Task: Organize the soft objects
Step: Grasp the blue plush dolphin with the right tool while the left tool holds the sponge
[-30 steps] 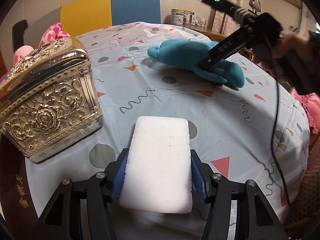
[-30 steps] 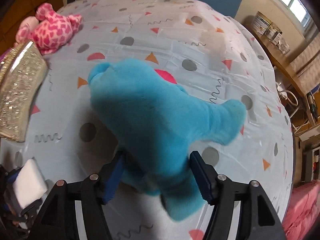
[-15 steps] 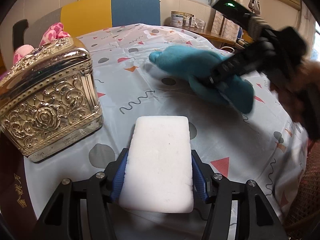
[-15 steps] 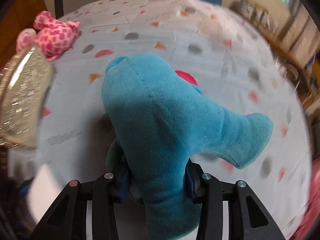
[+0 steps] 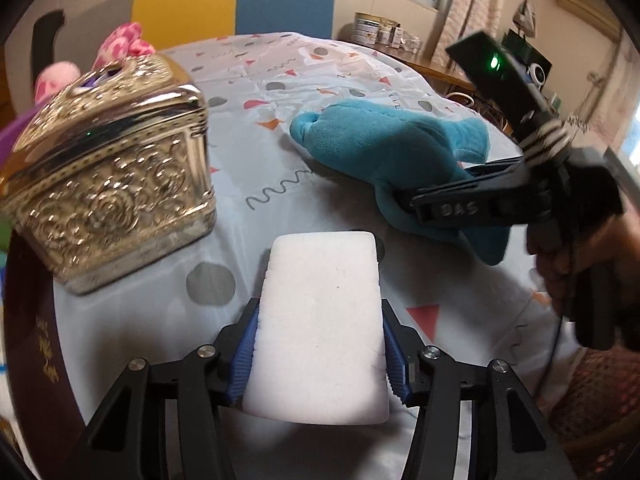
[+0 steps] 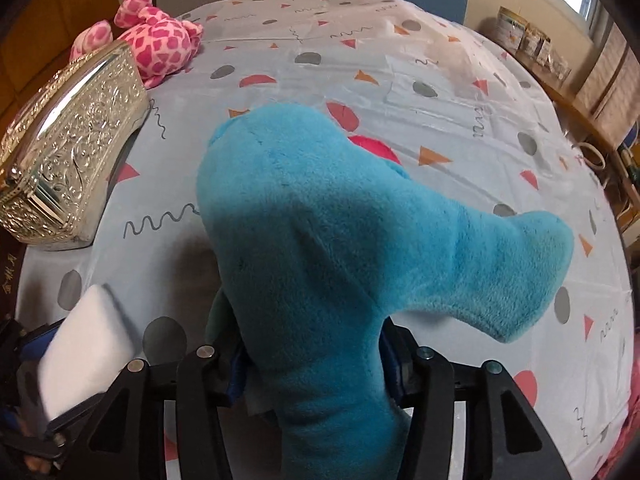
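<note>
My left gripper (image 5: 319,314) is shut on a white sponge block (image 5: 324,280), held low over the table near its front edge. The sponge also shows at the lower left of the right wrist view (image 6: 92,336). My right gripper (image 6: 312,360) grips a blue plush toy (image 6: 320,220) at its narrow end; its jaws are opening slightly while the pads still press the plush. From the left wrist view the blue plush toy (image 5: 380,148) hangs just right of the sponge, clamped by the right gripper's fingers (image 5: 440,208). A pink spotted plush (image 6: 160,44) lies at the far left.
An ornate silver box (image 5: 108,184), lid down, stands at the left, close to the sponge. The round table (image 6: 440,80) has a patterned cloth. A yellow and blue chair (image 5: 240,4) is behind it. A hand (image 5: 560,264) holds the right gripper. Tins line a shelf (image 5: 380,30).
The right gripper has closed on the blue plush and carried it nearer, toward the sponge and the silver box. The left gripper with the sponge has barely moved.
</note>
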Demonstrator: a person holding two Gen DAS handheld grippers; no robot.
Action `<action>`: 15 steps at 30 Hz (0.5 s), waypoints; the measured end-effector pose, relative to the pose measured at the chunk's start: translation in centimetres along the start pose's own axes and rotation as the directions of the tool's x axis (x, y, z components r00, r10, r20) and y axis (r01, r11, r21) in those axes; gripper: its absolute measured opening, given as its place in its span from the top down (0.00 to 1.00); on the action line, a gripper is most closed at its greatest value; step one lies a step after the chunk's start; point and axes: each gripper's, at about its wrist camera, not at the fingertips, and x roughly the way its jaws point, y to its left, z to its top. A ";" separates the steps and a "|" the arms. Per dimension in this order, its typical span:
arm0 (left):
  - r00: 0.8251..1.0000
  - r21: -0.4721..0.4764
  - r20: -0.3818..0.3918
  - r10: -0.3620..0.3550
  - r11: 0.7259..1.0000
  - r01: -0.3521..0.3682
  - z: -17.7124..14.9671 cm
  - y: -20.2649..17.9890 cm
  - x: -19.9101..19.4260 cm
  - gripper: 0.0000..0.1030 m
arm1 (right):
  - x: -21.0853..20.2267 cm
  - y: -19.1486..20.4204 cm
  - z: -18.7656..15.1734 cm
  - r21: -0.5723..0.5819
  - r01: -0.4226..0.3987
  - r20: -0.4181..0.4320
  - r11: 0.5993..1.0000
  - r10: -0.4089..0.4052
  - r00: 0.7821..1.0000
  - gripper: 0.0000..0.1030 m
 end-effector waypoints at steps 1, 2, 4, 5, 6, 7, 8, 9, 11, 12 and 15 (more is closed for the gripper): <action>1.000 -0.010 -0.002 -0.005 1.000 0.005 -0.1 0.0 -0.4 0.46 | 0.1 0.1 0.0 -0.017 0.013 0.007 1.000 -0.013 1.000 0.49; 1.000 -0.015 0.004 -0.006 1.000 0.006 -0.1 0.0 -1.0 0.46 | 0.3 0.3 0.1 -0.028 0.025 0.013 0.999 -0.025 1.000 0.49; 1.000 -0.008 0.022 -0.009 1.000 0.009 -0.1 -0.2 -2.1 0.46 | 0.3 0.1 -0.1 -0.026 0.022 0.017 0.999 -0.022 1.000 0.49; 0.999 0.000 0.038 -0.006 1.000 0.006 0.0 -0.4 -2.9 0.46 | 0.3 -0.1 -0.1 -0.017 0.011 0.018 1.000 -0.011 1.000 0.49; 0.998 0.006 0.055 0.000 1.000 -0.001 0.2 -0.6 -3.6 0.46 | 0.3 -0.3 -0.2 -0.012 0.002 0.021 1.000 -0.001 1.000 0.49; 0.997 0.010 0.071 0.001 1.000 -0.001 0.4 -0.8 -4.5 0.46 | 0.2 -0.3 -0.2 -0.016 0.002 0.026 1.000 -0.002 1.000 0.49; 0.996 0.009 0.085 -0.001 1.000 0.000 0.5 -0.8 -5.2 0.46 | 0.2 -0.1 -0.2 -0.026 0.011 0.033 1.000 -0.010 0.999 0.49; 0.995 0.005 0.102 0.001 1.000 -0.002 0.6 -0.8 -6.1 0.46 | -0.1 0.0 -0.3 -0.036 0.017 0.040 0.999 -0.016 0.999 0.49; 0.993 0.001 0.119 0.011 1.000 -0.011 0.8 -0.7 -7.2 0.46 | -0.2 0.0 -0.2 -0.045 0.021 0.047 0.999 -0.019 0.999 0.49; 0.990 0.001 0.135 0.026 1.000 -0.026 0.9 -0.6 -8.1 0.46 | -0.2 -0.1 -0.2 -0.043 0.017 0.048 0.999 -0.015 0.999 0.49; 0.985 -0.014 0.167 0.047 0.999 -0.045 1.1 -0.1 -10.0 0.46 | -0.3 0.0 -0.1 -0.049 0.016 0.056 0.999 -0.013 0.998 0.49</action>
